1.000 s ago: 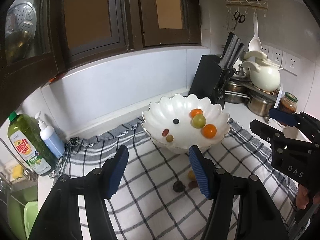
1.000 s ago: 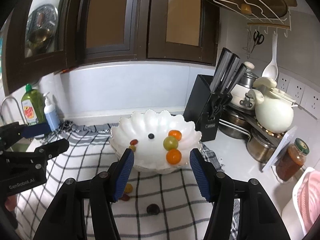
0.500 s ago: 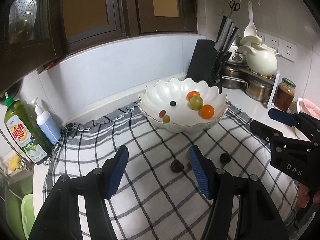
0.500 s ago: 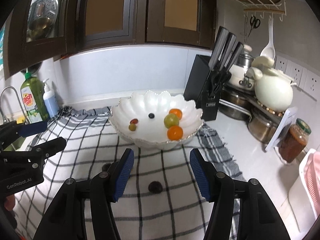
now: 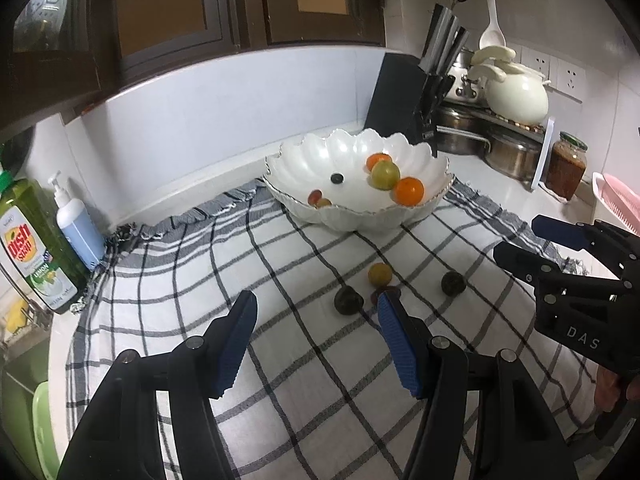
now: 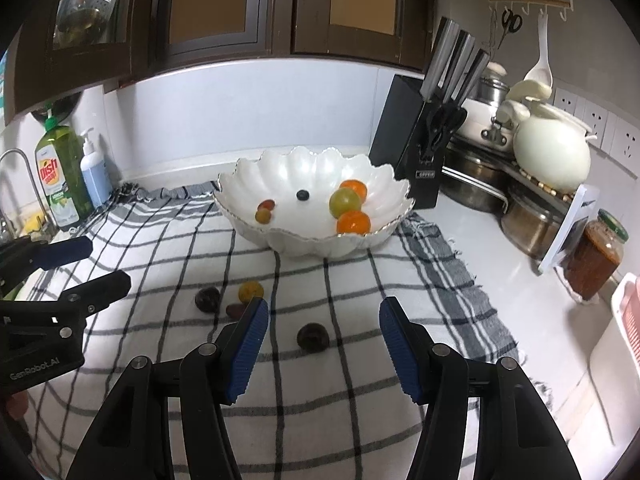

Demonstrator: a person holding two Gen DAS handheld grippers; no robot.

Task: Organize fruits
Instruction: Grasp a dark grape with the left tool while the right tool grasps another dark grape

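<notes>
A white scalloped bowl (image 5: 352, 148) (image 6: 312, 164) stands at the back of the checked cloth (image 6: 360, 380). It holds two oranges, a green fruit, a dark berry and two small tomatoes. Loose on the cloth lie a yellow fruit (image 5: 379, 274) (image 6: 251, 291), a reddish one (image 6: 234, 310) and two dark fruits (image 5: 348, 300) (image 5: 453, 282). My left gripper (image 5: 316, 304) (image 6: 108, 263) hovers open and empty, short of the left dark fruit (image 6: 207, 299). My right gripper (image 6: 323, 308) (image 5: 518, 237) is open and empty, the right dark fruit (image 6: 313, 336) lying on the cloth below the gap between its fingers.
A black knife block (image 6: 412, 140) stands right of the bowl, with steel pots and a white kettle (image 6: 552, 156) beyond. A sauce jar (image 6: 594, 256) and a pink rack (image 6: 628, 308) sit at the right edge. Dish soap (image 6: 60, 176) and a pump bottle stand left, by the sink.
Both grippers have sunk toward the cloth together. The bowl now sits higher in each view and the loose fruits show more fully near the fingertips. Jaw openings look unchanged.
</notes>
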